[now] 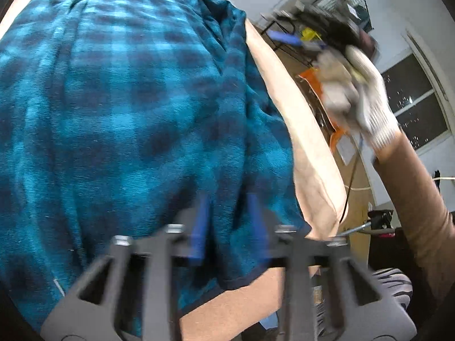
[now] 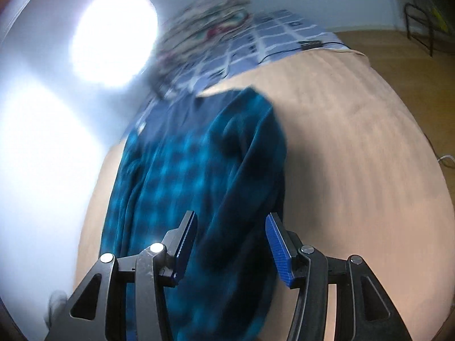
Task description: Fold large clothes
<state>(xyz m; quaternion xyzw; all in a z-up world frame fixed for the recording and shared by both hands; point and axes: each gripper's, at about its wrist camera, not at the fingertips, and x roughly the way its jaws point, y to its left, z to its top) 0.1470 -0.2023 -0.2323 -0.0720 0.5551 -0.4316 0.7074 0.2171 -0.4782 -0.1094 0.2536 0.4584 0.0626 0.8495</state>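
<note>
A teal and dark-blue plaid fleece garment (image 1: 128, 113) lies spread on a tan bed sheet (image 1: 310, 153). My left gripper (image 1: 229, 227) is low over the garment's near hem, its blue pads apart with fleece between them; the view is blurred. In the right wrist view the garment (image 2: 199, 170) lies lengthwise with a sleeve folded over its right side. My right gripper (image 2: 230, 247) is open above the garment's near end, holding nothing. The gloved hand (image 1: 361, 91) with the right gripper is raised at the right of the left wrist view.
A blue and white checked cover (image 2: 273, 34) and a patterned pillow (image 2: 204, 28) lie at the bed's far end, with a black cable and box (image 2: 310, 45). A metal rack (image 1: 335, 14) with clutter, a window (image 1: 415, 108) and wooden floor (image 2: 412, 65) lie beyond the bed.
</note>
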